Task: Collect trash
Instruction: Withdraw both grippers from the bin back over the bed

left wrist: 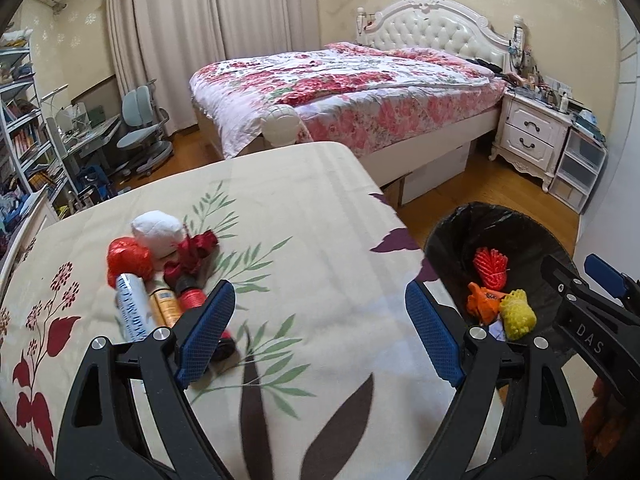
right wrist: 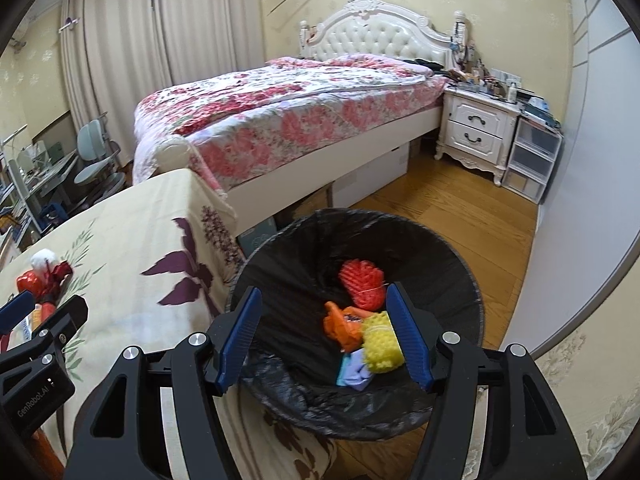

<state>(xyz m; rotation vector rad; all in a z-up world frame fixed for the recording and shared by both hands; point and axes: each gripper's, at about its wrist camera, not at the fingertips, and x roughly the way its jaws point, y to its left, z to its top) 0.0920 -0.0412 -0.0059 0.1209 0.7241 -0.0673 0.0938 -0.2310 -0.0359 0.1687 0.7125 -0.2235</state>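
Left gripper (left wrist: 320, 328) and right gripper (right wrist: 324, 340) both apart, empty, spray can (left wrist: 134, 312) long axis pointing away toward the bed, trash bin (right wrist: 460, 280) contents fully seen only in right wrist view.

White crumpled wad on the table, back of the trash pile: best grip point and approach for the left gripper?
Grip the white wad across its rounded upper half, coming down from above and behind. The red ball and dark red wrapper crowd its near sides, so only the top and far side look free. The left gripper is open and empty.
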